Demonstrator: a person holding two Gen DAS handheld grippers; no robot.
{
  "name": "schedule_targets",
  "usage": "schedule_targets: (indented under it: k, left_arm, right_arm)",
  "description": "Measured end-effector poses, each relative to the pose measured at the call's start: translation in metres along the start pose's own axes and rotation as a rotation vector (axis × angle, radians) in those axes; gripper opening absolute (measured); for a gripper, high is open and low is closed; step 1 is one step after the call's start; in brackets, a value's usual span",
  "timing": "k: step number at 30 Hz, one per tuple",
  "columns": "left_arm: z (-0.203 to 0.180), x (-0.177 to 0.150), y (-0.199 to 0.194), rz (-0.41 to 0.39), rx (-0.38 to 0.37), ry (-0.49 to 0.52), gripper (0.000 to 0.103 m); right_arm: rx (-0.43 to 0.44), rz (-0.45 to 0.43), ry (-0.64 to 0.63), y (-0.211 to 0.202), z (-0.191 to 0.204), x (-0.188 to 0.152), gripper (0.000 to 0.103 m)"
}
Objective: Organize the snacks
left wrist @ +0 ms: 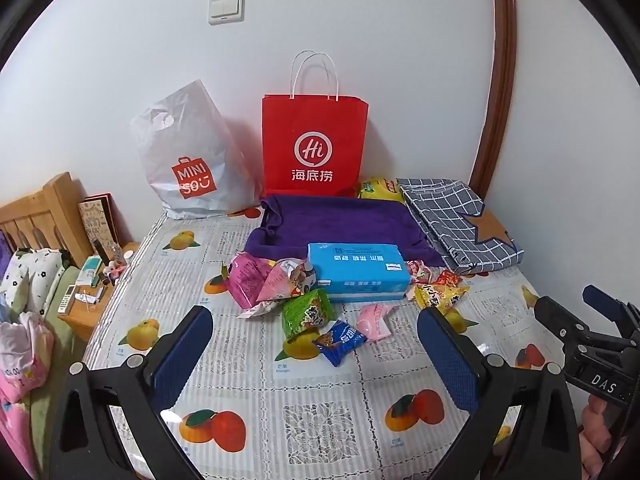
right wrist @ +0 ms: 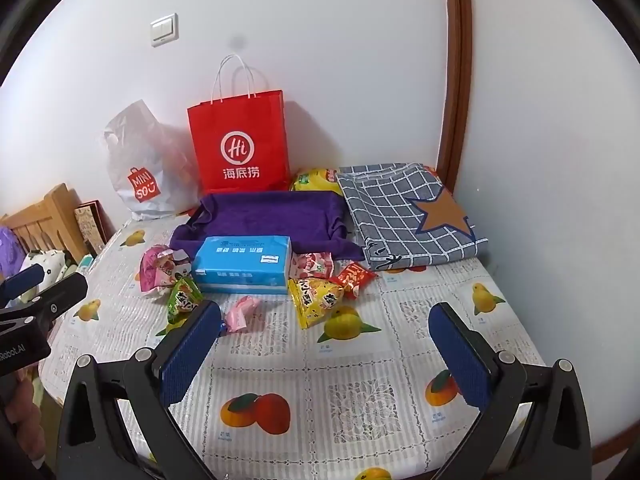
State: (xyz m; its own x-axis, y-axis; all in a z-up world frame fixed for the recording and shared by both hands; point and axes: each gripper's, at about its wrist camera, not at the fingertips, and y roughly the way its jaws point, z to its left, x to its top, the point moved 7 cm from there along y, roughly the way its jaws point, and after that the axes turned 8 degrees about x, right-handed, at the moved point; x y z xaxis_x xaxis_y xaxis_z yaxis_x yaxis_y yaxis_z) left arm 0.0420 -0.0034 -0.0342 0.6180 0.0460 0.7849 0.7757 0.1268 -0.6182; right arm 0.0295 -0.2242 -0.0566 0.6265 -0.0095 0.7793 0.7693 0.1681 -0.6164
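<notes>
Left gripper (left wrist: 316, 354) hangs spread and empty over the tabletop (left wrist: 248, 404), its blue pads either side of a blue packet (left wrist: 340, 340). Past it lie a green packet (left wrist: 307, 314), pink packets (left wrist: 260, 280) and a blue tissue pack (left wrist: 358, 270) against a purple towel (left wrist: 340, 220). At the wall stand a grey bag (left wrist: 192, 160) marked "MINISO" and a red bag (left wrist: 314, 140) marked "Hi". Only this view shows the blue packet and a nightstand (left wrist: 96, 296); the right gripper's tip (left wrist: 576, 320) shows at the edge, lettered "DAS".

Right gripper (right wrist: 324, 354) is likewise spread and empty. Its view shows clearly a yellow packet (right wrist: 316, 300), a red packet (right wrist: 354, 278) and a checked cloth (right wrist: 404, 216) with an orange star; "Robot.AI" reads on the left gripper's body.
</notes>
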Motion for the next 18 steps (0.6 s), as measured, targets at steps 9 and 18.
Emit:
schedule_targets:
  k: [9,18]
  left_arm:
    - [-0.0012,-0.0021,-0.0007,-0.003,0.004,0.001,0.103]
    - [-0.0013,-0.0027,-0.0033,-0.008,0.001,0.006,0.103]
  right_arm:
    - [0.004,-0.009,-0.002,-0.0033,0.0015,-0.0013,0.102]
    - [0.005,-0.016,-0.014,-0.0092,0.0037,-0.0006,0.102]
